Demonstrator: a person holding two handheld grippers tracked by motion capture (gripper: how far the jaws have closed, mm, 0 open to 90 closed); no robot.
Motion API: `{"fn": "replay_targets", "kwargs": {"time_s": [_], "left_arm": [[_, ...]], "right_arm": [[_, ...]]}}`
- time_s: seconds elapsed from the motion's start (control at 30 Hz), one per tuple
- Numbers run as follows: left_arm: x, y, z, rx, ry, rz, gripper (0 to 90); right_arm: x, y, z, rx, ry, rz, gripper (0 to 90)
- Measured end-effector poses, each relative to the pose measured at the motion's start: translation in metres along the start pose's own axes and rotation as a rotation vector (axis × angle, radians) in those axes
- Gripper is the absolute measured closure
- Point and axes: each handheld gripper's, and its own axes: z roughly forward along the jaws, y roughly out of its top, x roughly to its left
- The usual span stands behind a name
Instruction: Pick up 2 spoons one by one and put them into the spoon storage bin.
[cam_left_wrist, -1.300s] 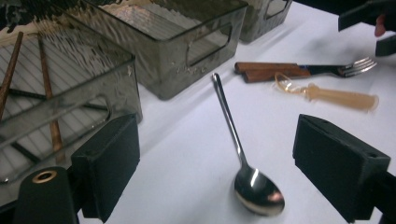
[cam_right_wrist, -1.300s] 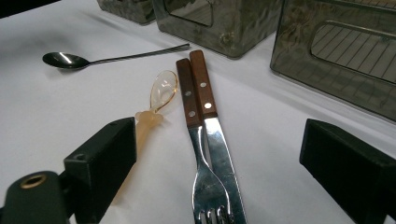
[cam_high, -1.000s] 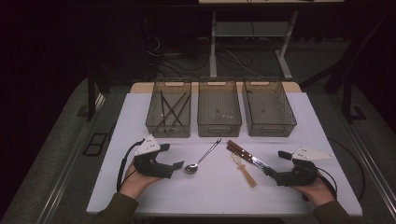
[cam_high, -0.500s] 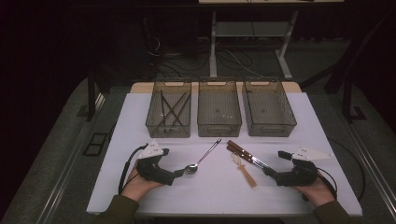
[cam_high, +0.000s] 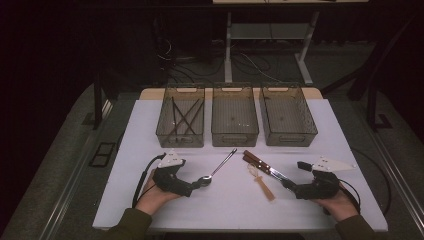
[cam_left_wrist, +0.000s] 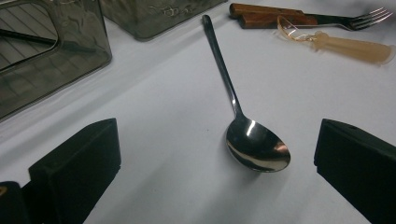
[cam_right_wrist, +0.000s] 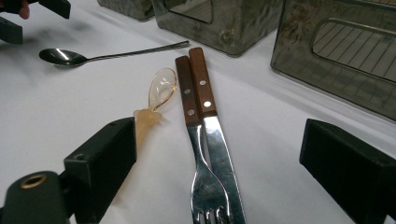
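A metal spoon (cam_high: 218, 166) lies on the white table, its bowl (cam_left_wrist: 257, 150) towards me. My left gripper (cam_high: 196, 184) is open, and its jaws have just been opening. In the left gripper view (cam_left_wrist: 215, 184) the spoon's bowl lies between the jaws, nearer the right one, and touches neither. A fork (cam_right_wrist: 194, 140) and a knife (cam_right_wrist: 215, 140) with wooden handles lie side by side. An amber plastic spoon (cam_right_wrist: 156, 95) rests to their left. My right gripper (cam_high: 291, 187) is open, with the fork tines and knife blade between its jaws (cam_right_wrist: 219, 186), untouched.
Three clear smoky bins stand in a row at the back: the left one (cam_high: 178, 138) holds several dark sticks, while the middle (cam_high: 235, 136) and right (cam_high: 290, 137) ones look bare inside. Bare tabletop (cam_high: 225, 207) lies in front of the cutlery.
My left gripper has shifted a little to the right, bringing its jaws around the spoon's bowl. The right gripper has kept still.
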Motion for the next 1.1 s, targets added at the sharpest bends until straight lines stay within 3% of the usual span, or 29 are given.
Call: {"fn": "replay_targets", "kwargs": {"time_s": [0.4, 0.73, 0.9, 1.1], "left_arm": [[-0.002, 0.007, 0.016, 0.015, 0.012, -0.007, 0.7], [-0.01, 0.02, 0.035, 0.026, 0.004, 0.017, 2.8], [-0.013, 0.021, 0.034, 0.041, 0.005, 0.017, 10.6], [-0.012, 0.02, 0.027, 0.024, 0.001, -0.003, 24.7]], "right_arm": [[0.0, 0.0, 0.001, 0.002, -0.003, -0.001, 10.7], [0.001, 0.0, 0.001, 0.004, -0.002, -0.001, 10.7], [0.0, 0.0, 0.0, 0.003, -0.001, -0.001, 10.7], [0.001, 0.0, 0.0, 0.003, 0.003, -0.008, 10.7]]}}
